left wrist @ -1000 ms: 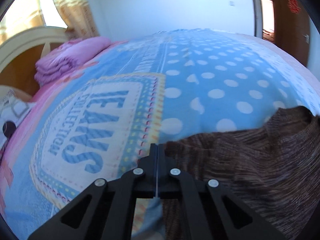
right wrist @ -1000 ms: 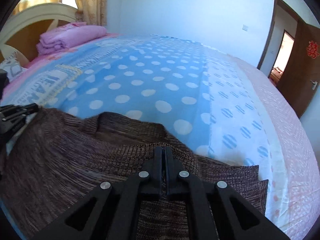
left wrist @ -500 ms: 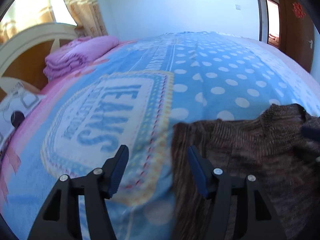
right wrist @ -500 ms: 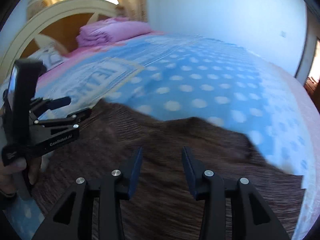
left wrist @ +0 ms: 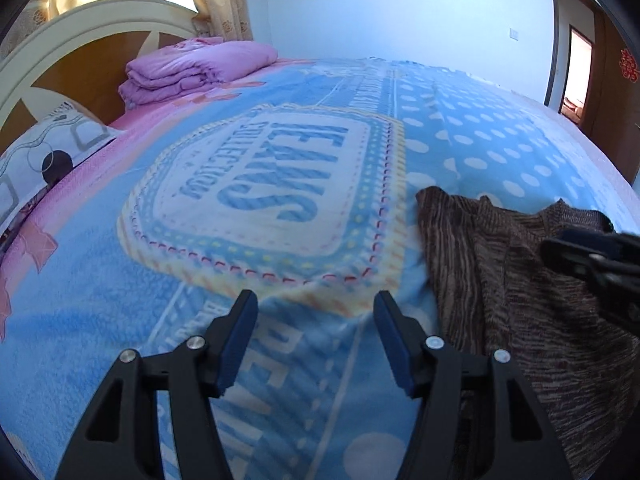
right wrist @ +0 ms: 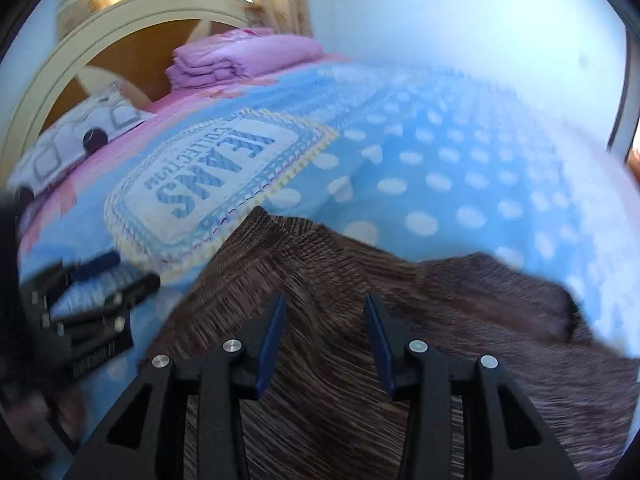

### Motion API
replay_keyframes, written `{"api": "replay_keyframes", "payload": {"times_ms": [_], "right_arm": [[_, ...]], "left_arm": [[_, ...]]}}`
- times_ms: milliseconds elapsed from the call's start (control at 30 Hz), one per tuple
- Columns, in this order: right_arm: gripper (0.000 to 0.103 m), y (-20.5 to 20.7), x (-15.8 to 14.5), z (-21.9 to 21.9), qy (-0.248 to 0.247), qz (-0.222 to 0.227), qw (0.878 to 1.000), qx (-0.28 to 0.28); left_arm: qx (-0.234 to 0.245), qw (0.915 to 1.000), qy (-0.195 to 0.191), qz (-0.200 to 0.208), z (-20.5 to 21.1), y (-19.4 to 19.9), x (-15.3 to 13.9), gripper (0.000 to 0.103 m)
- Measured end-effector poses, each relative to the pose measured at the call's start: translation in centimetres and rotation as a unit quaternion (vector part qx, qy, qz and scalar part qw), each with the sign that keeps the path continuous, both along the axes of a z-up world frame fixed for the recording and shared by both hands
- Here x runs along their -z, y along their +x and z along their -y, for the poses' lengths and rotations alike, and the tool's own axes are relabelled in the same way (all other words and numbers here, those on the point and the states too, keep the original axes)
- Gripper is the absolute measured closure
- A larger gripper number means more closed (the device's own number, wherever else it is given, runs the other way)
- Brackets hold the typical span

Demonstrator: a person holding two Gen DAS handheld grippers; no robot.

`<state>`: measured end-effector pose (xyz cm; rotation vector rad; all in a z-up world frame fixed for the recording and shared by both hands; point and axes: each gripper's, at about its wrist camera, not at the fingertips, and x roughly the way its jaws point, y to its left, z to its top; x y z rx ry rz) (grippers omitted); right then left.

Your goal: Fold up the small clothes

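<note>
A brown knitted garment (left wrist: pixel 520 280) is lying on the blue dotted blanket (left wrist: pixel 200 320) at the near edge of the bed, just beside the printed lettering panel (left wrist: pixel 272 192). The left gripper (left wrist: pixel 314 340) is hanging over bare blanket to the left of the garment, its jaws standing wide apart with nothing between them. The right gripper (right wrist: pixel 324 340) is hovering over the middle of the knit, its jaws moderately apart and gripping nothing; its view is blurred, so fine detail of the fabric under it is not readable. Neither tool is holding cloth. The garment is appearing as a fairly compact shape with a straight left edge and some rumpling along its far edge, which suggests at least one fold is in place; how many layers lie there cannot be told. Judged from this, the work is sitting partway along: further folds or a final tidying seem to be outstanding. A folded pink quilt (left wrist: pixel 192 72) and a patterned pillow (left wrist: pixel 44 152) are resting by the headboard (left wrist: pixel 80 32), well apart from the work.
</note>
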<state>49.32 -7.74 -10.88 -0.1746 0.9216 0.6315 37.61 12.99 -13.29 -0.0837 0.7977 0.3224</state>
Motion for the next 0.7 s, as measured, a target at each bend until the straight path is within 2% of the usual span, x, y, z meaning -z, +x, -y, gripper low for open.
{"api": "replay_keyframes", "payload": {"times_ms": [33,100,167,300,433,633,700], "right_arm": [[0.061,1.2,1.4,-0.8,-0.007,-0.039,0.999,0.003],[0.061,2.0,1.8,-2.4,0.002,-0.021,1.000,-0.003],[0.061,2.0,1.8,-3.3,0.014,-0.025,1.000,-0.012],[0.061,0.1,1.3,-2.3,0.030,0.011,0.999,-0.013],[0.061,-1.8,0.2,-0.2,0.032,0.041,0.999,-0.005],[0.057,-5.0,-0.8,-0.3,-0.020,0.071,0.997,-0.010],[0.056,-6.8,-0.5,-0.6,-0.041,0.076,0.996,-0.023]], "left_arm": [[-0.002,1.0000,-0.001,0.003,0.0,-0.2,0.0,0.036],[0.005,0.9999,-0.009,0.004,0.0,-0.1,0.4,0.025],[-0.007,0.9998,-0.019,-0.005,-0.7,0.0,0.8,0.024],[-0.019,0.9981,-0.059,-0.001,-2.1,-0.2,1.2,0.024],[-0.013,0.9981,-0.060,0.004,-1.9,-0.3,1.3,0.022],[-0.004,0.9983,-0.058,0.000,-1.6,-0.1,1.4,0.016],[0.004,0.9980,-0.063,-0.001,-1.5,-0.1,1.4,0.009]]}}
